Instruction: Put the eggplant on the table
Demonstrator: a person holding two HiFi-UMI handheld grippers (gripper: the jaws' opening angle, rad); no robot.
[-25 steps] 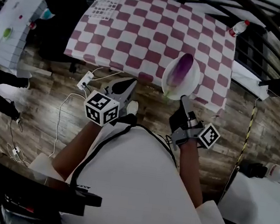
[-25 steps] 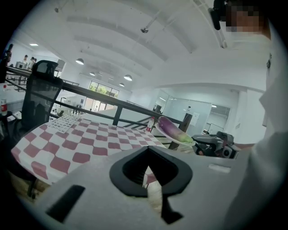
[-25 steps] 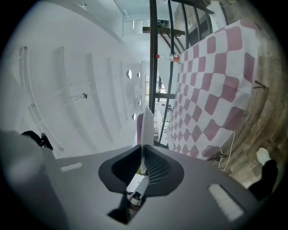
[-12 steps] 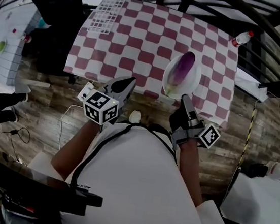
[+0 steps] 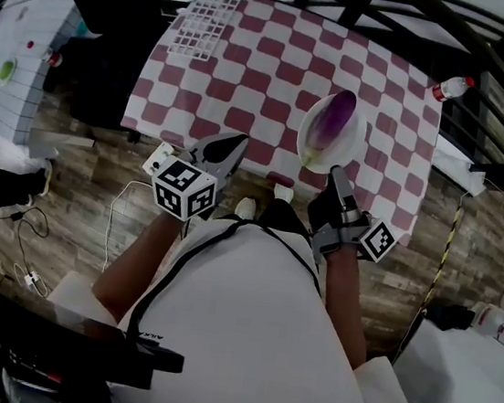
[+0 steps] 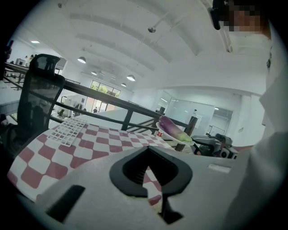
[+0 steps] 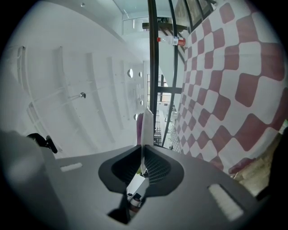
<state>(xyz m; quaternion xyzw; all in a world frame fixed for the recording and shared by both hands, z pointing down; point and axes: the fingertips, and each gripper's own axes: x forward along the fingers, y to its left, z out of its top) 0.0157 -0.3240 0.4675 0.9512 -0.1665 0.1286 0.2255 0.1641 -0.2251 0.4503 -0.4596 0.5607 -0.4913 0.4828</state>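
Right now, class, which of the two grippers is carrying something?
The right gripper: its jaws clamp the rim of the white plate bearing the eggplant. The left gripper holds nothing.

Floor here is dark, scuffed wood plank flooring (image 5: 92, 230), with thin white cables (image 5: 32, 280) trailing over it on the left. A table under a red-and-white checked cloth (image 5: 249, 85) sits up against black metal railing bars (image 5: 414, 19). A white wire grid rack (image 5: 207, 20) lies flat on its far left corner, and a black office chair (image 5: 103, 1) stands just beside that end. A clear plastic bottle with a red cap (image 5: 454, 87) lies past the far right corner. Overhead there's a plain white ceiling (image 6: 112, 36) with round lamps (image 6: 130, 77), plus bright windows (image 6: 105, 87) way at the back.
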